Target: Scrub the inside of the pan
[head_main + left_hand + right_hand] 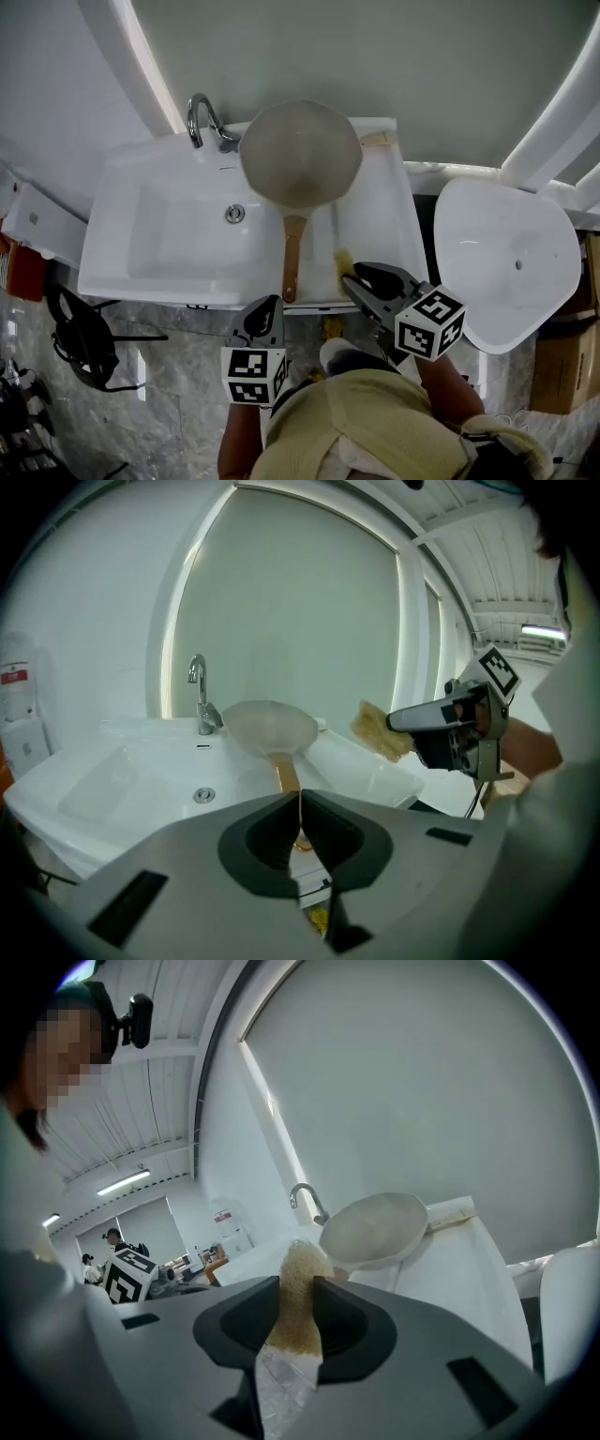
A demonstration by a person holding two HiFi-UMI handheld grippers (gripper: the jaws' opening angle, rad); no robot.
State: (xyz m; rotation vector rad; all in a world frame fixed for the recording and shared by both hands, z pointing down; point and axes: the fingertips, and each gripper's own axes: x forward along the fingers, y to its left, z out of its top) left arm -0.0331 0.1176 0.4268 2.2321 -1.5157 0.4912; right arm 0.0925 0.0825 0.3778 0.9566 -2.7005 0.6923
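Head view, left to right: left gripper (266, 312), jaws closed on nothing, points at the pan (300, 155) handle (292, 258), probably to steady it. The pan rests on the sink (141, 244). The right gripper (354, 278) pinches a sponge (343, 261), ready to scrub.

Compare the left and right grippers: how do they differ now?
The left gripper is shut on nothing; the right gripper is shut on a sponge. The left sits at the sink's front edge; the right reaches over it. Both point toward the pan without touching it.
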